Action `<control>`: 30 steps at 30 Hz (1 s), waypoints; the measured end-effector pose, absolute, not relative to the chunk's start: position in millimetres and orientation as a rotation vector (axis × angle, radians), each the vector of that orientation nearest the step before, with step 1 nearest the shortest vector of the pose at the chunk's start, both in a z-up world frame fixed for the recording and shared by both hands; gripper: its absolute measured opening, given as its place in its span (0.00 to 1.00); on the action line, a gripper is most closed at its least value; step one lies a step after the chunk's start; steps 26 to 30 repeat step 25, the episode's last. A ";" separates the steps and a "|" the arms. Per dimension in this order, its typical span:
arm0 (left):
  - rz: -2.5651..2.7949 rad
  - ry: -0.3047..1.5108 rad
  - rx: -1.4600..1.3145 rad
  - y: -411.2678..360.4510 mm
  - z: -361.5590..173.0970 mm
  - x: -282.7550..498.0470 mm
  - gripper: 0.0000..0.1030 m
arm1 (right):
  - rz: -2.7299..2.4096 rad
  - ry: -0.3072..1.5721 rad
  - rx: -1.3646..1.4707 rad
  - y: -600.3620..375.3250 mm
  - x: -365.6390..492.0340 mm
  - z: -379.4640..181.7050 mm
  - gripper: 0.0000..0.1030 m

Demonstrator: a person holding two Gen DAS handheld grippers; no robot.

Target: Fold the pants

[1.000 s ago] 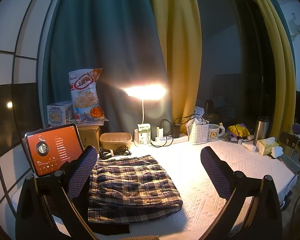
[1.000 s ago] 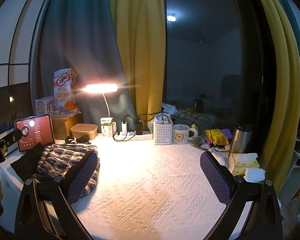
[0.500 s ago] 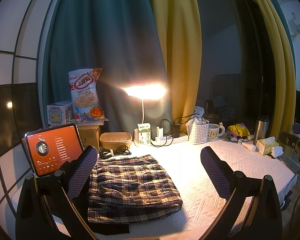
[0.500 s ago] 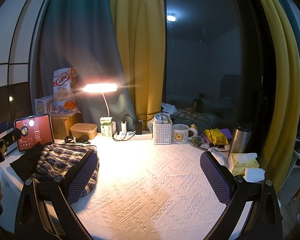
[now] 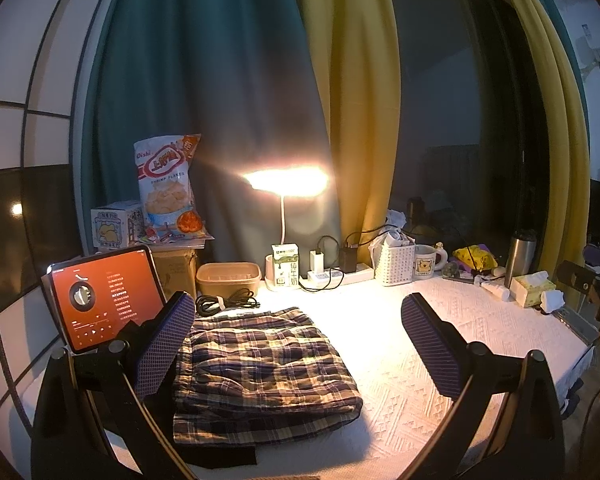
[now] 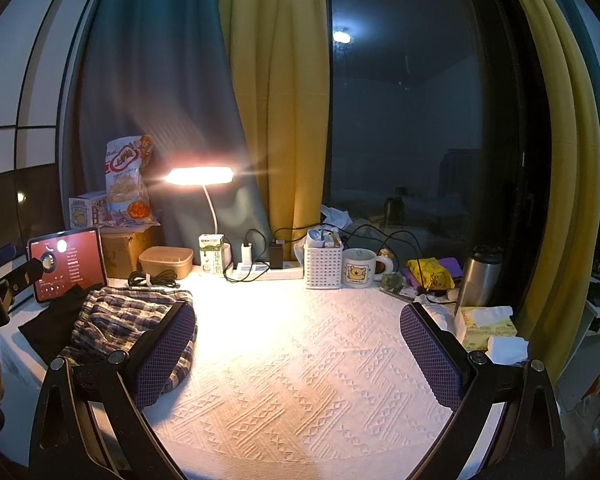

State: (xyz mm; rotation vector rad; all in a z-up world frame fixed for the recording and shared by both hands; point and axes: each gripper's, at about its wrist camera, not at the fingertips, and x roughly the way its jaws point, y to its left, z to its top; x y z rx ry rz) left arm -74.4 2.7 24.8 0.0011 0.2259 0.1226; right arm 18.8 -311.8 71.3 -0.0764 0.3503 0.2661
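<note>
Plaid pants (image 5: 260,364) lie folded in a compact stack just in front of the tablet (image 5: 100,296), atop a black cloth (image 5: 220,454). Left gripper (image 5: 296,344) & right gripper (image 6: 296,352) both spread wide, holding nothing. Looks done, imo; if tidying, press edges flat w/o dragging the stack

Across the past second I find almost nothing altered: only my right wrist view has drifted a touch toward nine o'clock.
</note>
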 end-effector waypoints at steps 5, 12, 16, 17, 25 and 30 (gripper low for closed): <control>0.118 0.227 -0.001 3.7 24.6 -73.9 0.99 | 0.266 0.351 -0.077 -311.7 18.8 71.3 1.00; 0.121 0.235 0.000 5.0 22.5 -72.7 0.99 | 0.266 0.350 -0.077 -311.8 18.9 71.4 1.00; 0.115 0.238 0.003 4.9 22.3 -72.8 0.99 | 0.268 0.352 -0.079 -310.8 18.6 70.8 1.00; 0.114 0.238 0.002 4.8 22.2 -72.5 0.99 | 0.267 0.353 -0.080 -311.4 19.1 70.7 1.00; 0.111 0.233 0.020 4.9 21.7 -70.9 0.99 | 0.268 0.359 -0.086 -311.4 20.7 70.9 1.00; 0.111 0.233 0.020 4.9 21.7 -70.9 0.99 | 0.268 0.359 -0.086 -311.4 20.7 70.9 1.00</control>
